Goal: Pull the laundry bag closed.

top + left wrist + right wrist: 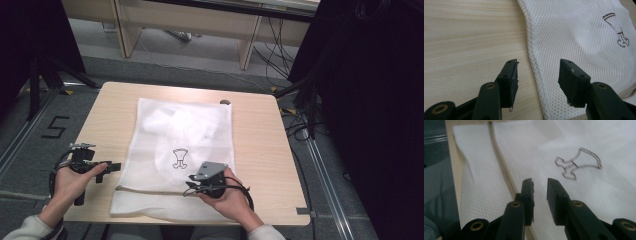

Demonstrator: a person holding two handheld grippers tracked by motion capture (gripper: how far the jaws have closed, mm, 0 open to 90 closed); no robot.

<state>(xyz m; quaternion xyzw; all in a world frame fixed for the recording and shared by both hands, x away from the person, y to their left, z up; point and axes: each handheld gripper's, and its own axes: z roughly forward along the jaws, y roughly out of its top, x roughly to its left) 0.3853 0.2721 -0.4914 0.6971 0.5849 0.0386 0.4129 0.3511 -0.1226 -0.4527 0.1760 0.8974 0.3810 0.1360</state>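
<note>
A white mesh bag (180, 135) lies flat on the light wooden table (260, 145), with a small dark embroidered figure (180, 158) near its middle. A pale zipper (150, 189) runs across its near end. My left gripper (112, 166) is over the table at the bag's left edge. In the left gripper view it (539, 72) stands open, the mesh bag (579, 37) edge lying beneath the gap. My right gripper (191, 182) hovers over the bag's near end. Its jaws (540, 187) are narrowly apart beside the zipper (499, 157), with nothing between them, and the figure (577, 163) is ahead.
A small dark object (225, 102) sits at the table's far edge. The table's near edge is just below the bag. Tripod legs (47, 70) stand on the floor at left, and cables (300, 125) and a dark curtain are at right.
</note>
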